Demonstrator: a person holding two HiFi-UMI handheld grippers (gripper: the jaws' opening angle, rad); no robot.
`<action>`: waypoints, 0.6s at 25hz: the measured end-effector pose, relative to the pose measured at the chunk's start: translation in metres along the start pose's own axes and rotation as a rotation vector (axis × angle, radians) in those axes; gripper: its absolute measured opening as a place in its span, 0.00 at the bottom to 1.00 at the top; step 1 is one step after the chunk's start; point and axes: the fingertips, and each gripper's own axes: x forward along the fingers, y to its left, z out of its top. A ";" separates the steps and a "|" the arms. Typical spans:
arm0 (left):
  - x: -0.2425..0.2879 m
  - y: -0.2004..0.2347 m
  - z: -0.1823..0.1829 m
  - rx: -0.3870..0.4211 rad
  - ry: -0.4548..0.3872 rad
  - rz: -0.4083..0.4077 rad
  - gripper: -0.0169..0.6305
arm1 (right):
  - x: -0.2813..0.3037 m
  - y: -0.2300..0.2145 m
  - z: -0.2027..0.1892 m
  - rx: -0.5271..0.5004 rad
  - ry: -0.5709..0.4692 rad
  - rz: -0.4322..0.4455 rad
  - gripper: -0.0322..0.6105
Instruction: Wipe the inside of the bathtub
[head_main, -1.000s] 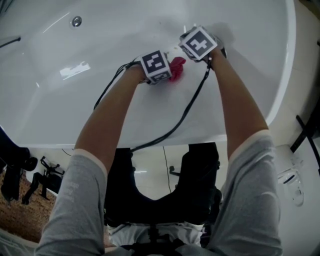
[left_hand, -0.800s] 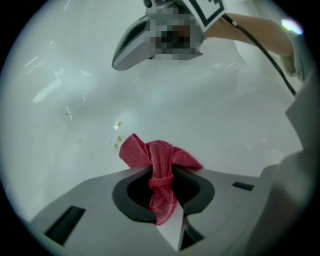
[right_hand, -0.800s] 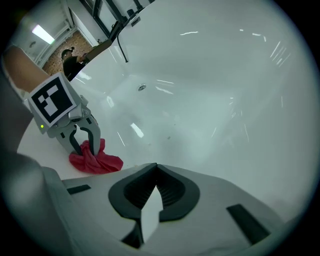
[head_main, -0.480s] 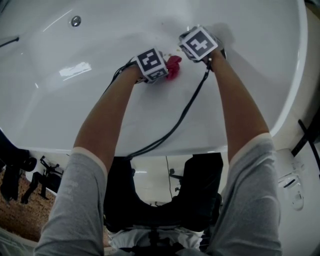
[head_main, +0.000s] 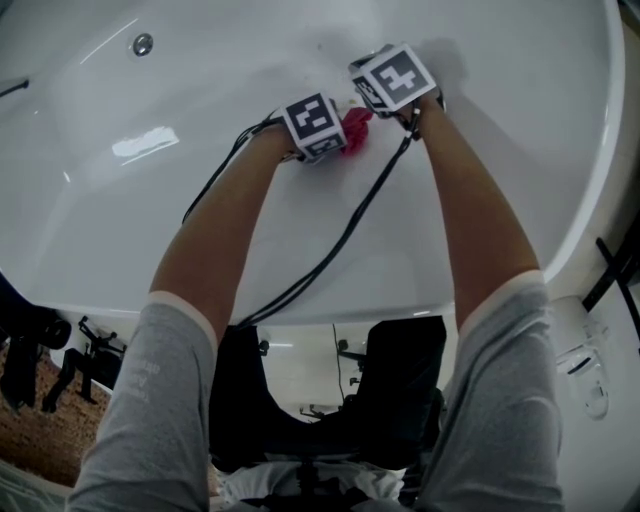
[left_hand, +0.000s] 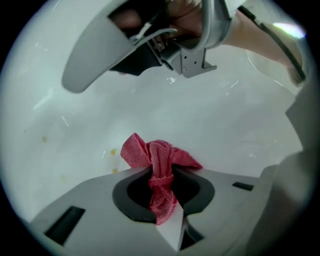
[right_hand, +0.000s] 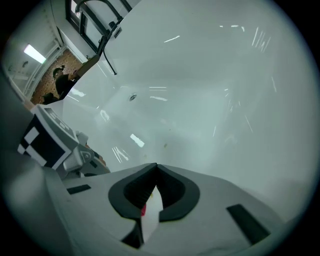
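Note:
The white bathtub fills the head view. A red cloth is bunched between the jaws of my left gripper, which is shut on it and presses it to the tub's inner surface. In the head view the cloth shows just right of the left gripper's marker cube. My right gripper is shut with nothing held; its marker cube hovers close beyond the cloth. A few small yellowish specks dot the tub beside the cloth.
A round metal fitting sits in the tub wall at the far left. Black cables trail from both grippers over the near rim. The tub's right rim curves past a black frame. Dark equipment stands on the floor at lower left.
Both grippers have shifted slightly farther into the tub, and the red cloth has slid a little along the surface with the left gripper.

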 end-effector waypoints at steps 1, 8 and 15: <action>-0.003 0.005 -0.013 -0.012 0.024 0.009 0.14 | 0.001 0.000 0.001 -0.005 0.001 -0.001 0.06; -0.013 0.036 -0.067 -0.009 0.131 0.080 0.14 | 0.014 0.003 0.007 -0.008 0.008 -0.007 0.06; 0.016 0.035 0.003 0.032 -0.036 0.062 0.14 | 0.021 -0.005 0.003 0.032 -0.009 -0.009 0.06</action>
